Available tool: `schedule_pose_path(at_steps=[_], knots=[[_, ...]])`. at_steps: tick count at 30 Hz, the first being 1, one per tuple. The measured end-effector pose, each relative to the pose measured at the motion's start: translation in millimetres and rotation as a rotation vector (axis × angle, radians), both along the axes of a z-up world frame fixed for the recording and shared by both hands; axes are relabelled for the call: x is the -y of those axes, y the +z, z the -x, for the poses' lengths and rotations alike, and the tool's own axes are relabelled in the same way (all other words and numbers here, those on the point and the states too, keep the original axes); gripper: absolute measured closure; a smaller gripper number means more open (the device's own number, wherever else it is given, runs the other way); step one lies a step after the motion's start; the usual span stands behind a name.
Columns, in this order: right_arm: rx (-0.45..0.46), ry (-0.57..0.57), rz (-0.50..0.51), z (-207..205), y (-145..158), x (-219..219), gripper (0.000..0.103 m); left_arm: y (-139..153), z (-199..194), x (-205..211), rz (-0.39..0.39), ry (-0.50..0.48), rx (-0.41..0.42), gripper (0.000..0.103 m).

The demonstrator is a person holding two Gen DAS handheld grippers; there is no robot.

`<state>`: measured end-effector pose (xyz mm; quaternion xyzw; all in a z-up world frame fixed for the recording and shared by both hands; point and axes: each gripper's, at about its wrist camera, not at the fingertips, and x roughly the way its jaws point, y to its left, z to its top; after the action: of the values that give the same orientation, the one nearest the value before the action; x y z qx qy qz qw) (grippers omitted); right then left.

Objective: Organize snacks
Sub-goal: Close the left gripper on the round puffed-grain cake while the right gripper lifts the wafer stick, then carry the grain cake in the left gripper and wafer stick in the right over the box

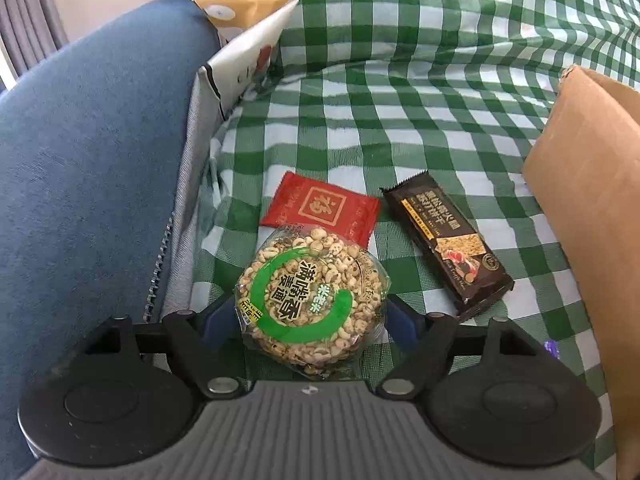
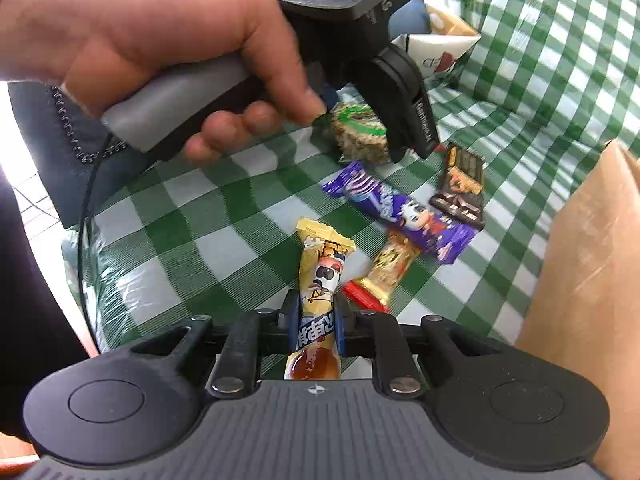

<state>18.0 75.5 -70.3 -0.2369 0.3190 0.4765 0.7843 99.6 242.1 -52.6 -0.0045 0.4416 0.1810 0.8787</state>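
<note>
My left gripper point(image 1: 310, 320) is shut on a round puffed-grain cake point(image 1: 312, 300) in clear wrap with a green ring, held just above the checked cloth; it also shows in the right wrist view point(image 2: 360, 132). Beyond it lie a red packet point(image 1: 320, 208) and a dark brown biscuit bar point(image 1: 448, 240). My right gripper point(image 2: 316, 320) is shut on a yellow cartoon snack bar point(image 2: 320, 292). Ahead of it lie a purple bar point(image 2: 400, 208), a gold-and-red candy point(image 2: 384, 276) and the dark brown bar point(image 2: 460, 188).
A cardboard box point(image 1: 588, 208) stands at the right, also in the right wrist view point(image 2: 592, 280). A white printed paper bag point(image 1: 248, 48) stands at the back left. A blue cushion point(image 1: 88, 160) borders the green checked cloth point(image 1: 400, 100) on the left.
</note>
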Motion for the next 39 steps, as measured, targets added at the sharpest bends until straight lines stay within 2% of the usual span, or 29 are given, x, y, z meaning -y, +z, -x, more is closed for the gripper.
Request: schedule_pose_path(at_steps=[7,12,14,18,22,28,39], knots=[[0.019,-0.054,-0.055,-3,21,10,0.086,37,27,11,0.054,0.01,0.092,0.02],[0.038,-0.101,-0.1,-4,42,24,0.086,69,58,12,0.198,0.097,0.164,0.02],[0.052,-0.116,-0.114,-3,49,28,0.086,83,67,16,0.23,0.116,0.193,0.02],[0.077,-0.143,-0.148,0,64,41,0.086,105,85,29,0.232,0.113,0.256,0.02],[0.1,-0.172,-0.176,-1,77,54,0.086,105,98,32,0.229,0.117,0.296,0.02],[0.135,-0.215,-0.206,-11,92,71,0.085,98,87,30,0.205,0.11,0.274,0.02],[0.173,-0.374,-0.298,-39,108,121,0.085,104,73,56,0.254,0.038,0.345,0.02]])
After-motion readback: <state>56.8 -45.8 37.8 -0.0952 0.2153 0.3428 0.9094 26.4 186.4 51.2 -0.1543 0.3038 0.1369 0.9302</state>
